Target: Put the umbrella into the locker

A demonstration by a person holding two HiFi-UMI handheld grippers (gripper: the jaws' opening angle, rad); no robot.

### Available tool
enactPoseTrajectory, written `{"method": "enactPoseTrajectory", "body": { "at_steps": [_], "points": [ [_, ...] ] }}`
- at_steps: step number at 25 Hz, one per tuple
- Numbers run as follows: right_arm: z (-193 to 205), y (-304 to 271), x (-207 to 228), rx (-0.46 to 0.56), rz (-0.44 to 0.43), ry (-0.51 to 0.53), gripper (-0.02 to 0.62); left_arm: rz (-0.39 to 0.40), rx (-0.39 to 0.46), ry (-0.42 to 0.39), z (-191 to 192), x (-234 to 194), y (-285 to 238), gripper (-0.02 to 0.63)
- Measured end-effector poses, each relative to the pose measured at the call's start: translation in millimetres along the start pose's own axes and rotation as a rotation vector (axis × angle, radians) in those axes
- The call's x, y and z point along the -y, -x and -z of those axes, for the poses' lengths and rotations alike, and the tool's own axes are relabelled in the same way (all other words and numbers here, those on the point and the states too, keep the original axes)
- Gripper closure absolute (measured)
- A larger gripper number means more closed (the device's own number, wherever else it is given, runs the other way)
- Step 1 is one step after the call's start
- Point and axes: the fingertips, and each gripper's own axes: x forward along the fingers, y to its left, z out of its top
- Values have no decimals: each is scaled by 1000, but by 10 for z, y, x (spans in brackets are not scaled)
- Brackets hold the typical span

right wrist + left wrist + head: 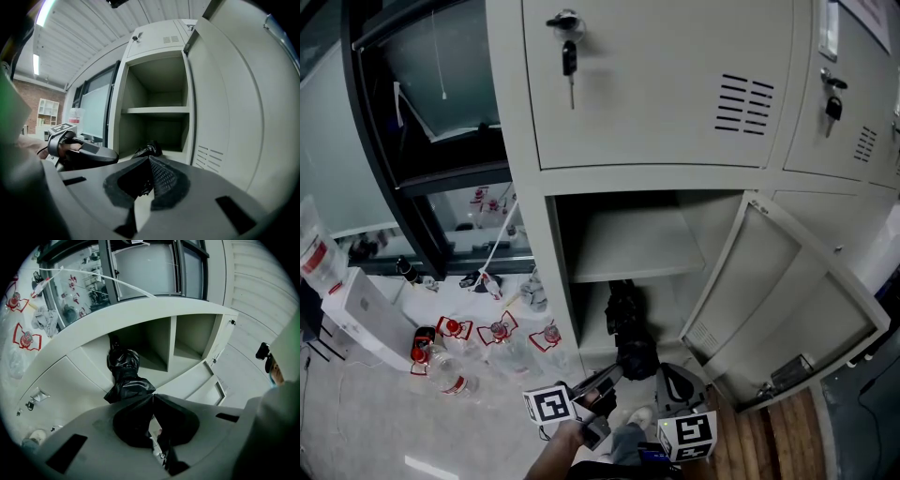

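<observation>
**Figure.** Grey metal locker [530, 244] with its lower compartment open. The black folded fabric umbrella [628, 328] lay lengthwise on the compartment floor, beneath the inner shelf [628, 246]. Its far end was inside, and its near end appeared to project past the front edge.

The left gripper [614, 373] had its jaws pressed together, tips at the umbrella's near end. Whether a fold of fabric was nipped between them could not be told. The right gripper [673, 377], just to the right, likewise had its jaws together, with nothing between them. The grey hinged door [787, 300] stood swung wide to the right.

Probable hazards from this position:

- A push off the umbrella's long axis could have skewed it against the left wall.
- The same push could have let the closed tips slide off the slack fabric.
- A withdrawal with fabric caught could have dragged the umbrella back out onto the floor.
- With the near end at the front edge, the door could have jammed on it when swung shut.
</observation>
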Motion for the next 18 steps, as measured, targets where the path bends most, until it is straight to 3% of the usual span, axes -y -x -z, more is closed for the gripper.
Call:
{"method": "enactPoseTrajectory", "body": {
  "at_steps": [10,15,18],
  "points": [
    [10,-10,-2,-2,0,1,595,18,12,-4,-42,15,-12,591],
    [24,5,14,-4,5,0,595,0,16,49,-3,-21,-2,591],
    [33,23,27,-6,8,-2,595,18,13,28,-4,5,-24,591]
  ]
}}
